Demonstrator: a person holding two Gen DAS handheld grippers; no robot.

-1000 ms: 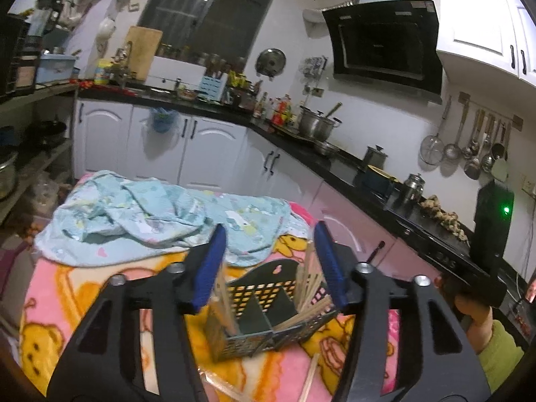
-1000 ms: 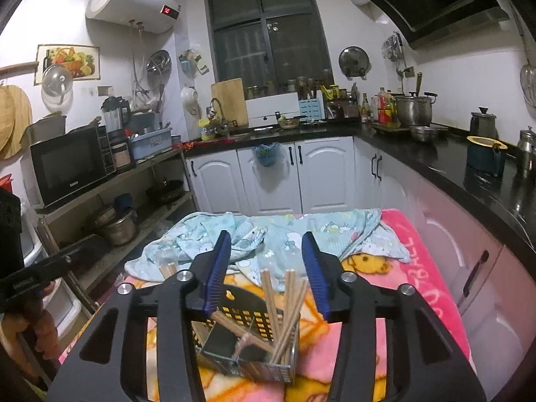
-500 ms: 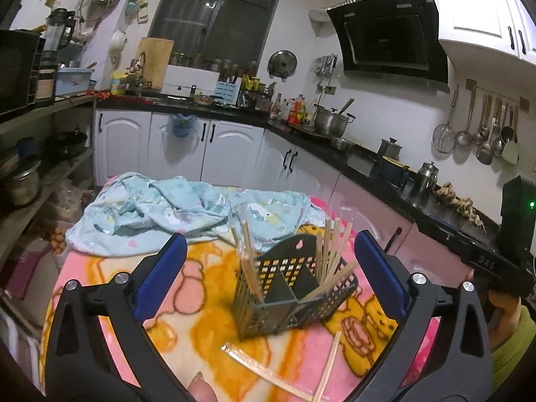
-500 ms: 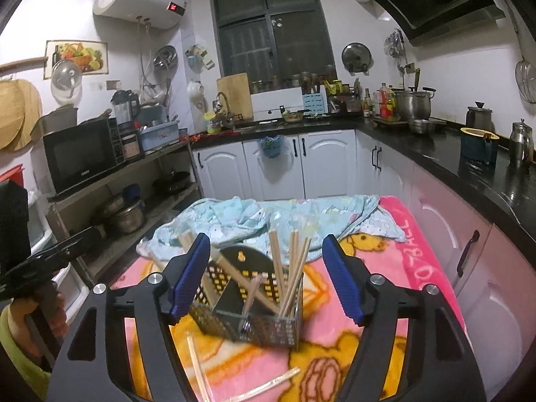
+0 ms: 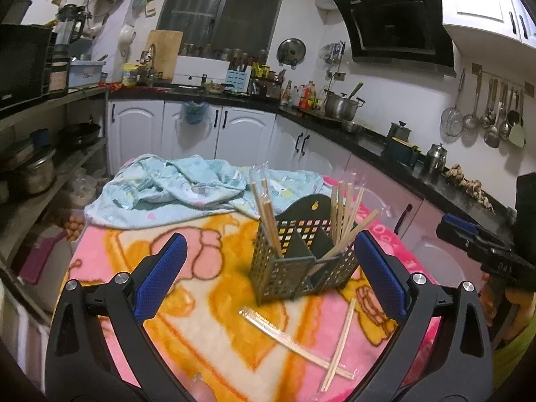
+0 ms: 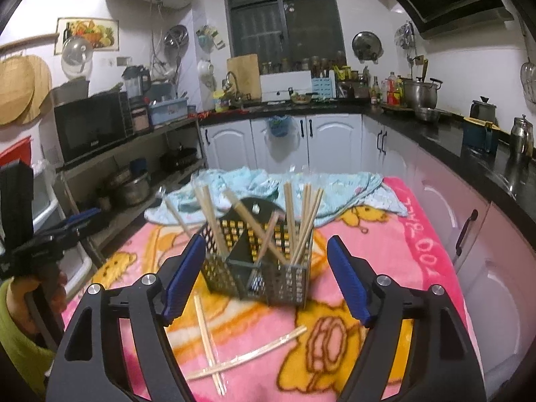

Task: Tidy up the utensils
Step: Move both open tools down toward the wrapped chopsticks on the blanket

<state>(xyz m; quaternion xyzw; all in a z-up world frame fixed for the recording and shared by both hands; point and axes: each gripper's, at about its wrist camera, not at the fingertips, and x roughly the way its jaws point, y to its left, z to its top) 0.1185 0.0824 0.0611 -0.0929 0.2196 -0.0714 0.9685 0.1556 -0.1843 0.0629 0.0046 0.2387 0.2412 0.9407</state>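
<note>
A dark perforated utensil caddy (image 5: 301,261) with several wooden chopsticks upright in it stands on the pink and orange blanket (image 5: 207,281). It also shows in the right wrist view (image 6: 258,268). Loose chopsticks (image 5: 338,338) lie crossed on the blanket in front of it, one pair in a clear wrapper (image 5: 284,333); they also show in the right wrist view (image 6: 211,335). My left gripper (image 5: 268,268) is open and empty, short of the caddy. My right gripper (image 6: 266,268) is open and empty, its jaws spread wider than the caddy.
A crumpled light-blue cloth (image 5: 174,191) lies on the blanket behind the caddy. White cabinets (image 5: 234,134) and a black counter (image 5: 385,147) run behind and to the right. Shelves with pots (image 5: 37,167) stand at the left.
Both grippers have opened wide and pulled back from the caddy. The caddy now stands free on the blanket, and the loose chopsticks in front of it have come into view.
</note>
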